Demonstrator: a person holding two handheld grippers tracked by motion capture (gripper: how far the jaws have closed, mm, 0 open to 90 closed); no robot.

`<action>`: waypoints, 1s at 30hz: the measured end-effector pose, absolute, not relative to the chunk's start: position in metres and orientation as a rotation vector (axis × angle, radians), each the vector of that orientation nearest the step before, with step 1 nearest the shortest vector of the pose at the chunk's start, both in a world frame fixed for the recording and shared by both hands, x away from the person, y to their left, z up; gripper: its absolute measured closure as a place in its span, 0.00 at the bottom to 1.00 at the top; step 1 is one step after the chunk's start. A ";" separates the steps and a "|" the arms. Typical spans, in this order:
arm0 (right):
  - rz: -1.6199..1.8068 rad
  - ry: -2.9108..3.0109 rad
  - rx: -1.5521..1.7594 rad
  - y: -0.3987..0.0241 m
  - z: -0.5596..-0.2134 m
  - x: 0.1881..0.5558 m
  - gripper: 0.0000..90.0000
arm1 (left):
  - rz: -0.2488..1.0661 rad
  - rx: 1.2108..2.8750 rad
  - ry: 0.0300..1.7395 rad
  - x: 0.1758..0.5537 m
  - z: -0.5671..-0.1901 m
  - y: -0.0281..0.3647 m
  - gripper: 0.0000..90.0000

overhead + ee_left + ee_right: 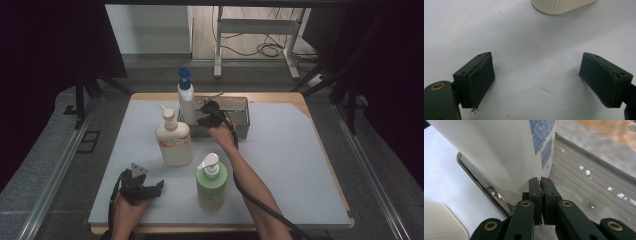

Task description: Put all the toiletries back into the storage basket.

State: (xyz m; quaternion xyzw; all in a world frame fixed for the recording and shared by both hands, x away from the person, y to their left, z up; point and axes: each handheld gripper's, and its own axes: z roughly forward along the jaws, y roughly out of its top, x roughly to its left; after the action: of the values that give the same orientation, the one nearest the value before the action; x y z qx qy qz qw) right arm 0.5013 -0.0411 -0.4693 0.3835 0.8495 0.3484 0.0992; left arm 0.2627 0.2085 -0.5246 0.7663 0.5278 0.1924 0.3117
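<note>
tray [240, 107]: far centre of mat [300, 165] | spray bottle [186, 100]: upright in tray's left end | pump bottle [173, 140]: just before tray's left corner | second pump bottle [211, 182]: nearer, right of it | right gripper [206, 114]: at tray, beside spray bottle | left gripper [150, 189]: near-left on mat

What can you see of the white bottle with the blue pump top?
The white bottle is tall, slim, plastic by the look, with a blue pump head and a blue printed label on its side. It stands upright in the left end of the metal tray at the back of the mat. The right gripper, jaws shut with nothing between them, sits at its base; the fingertips look right against the wall, though contact is hard to confirm. The cream pump bottle stands just in front, outside the tray.
</note>
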 end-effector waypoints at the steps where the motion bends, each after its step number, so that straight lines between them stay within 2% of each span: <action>1: 1.035 2.517 1.128 -0.040 -0.469 0.501 0.97 | 0.508 2.023 1.393 0.263 -0.525 0.208 0.13; 30: 1.042 2.503 1.155 -0.031 -0.464 0.507 0.99 | 0.508 2.023 1.393 0.263 -0.525 0.208 0.13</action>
State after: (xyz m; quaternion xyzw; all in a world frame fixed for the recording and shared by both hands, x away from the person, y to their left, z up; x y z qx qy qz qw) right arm 0.5065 -0.0306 -0.4641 0.3901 0.8454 0.3518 0.0970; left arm 0.2628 0.2085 -0.5246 0.7665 0.5278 0.1923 0.3114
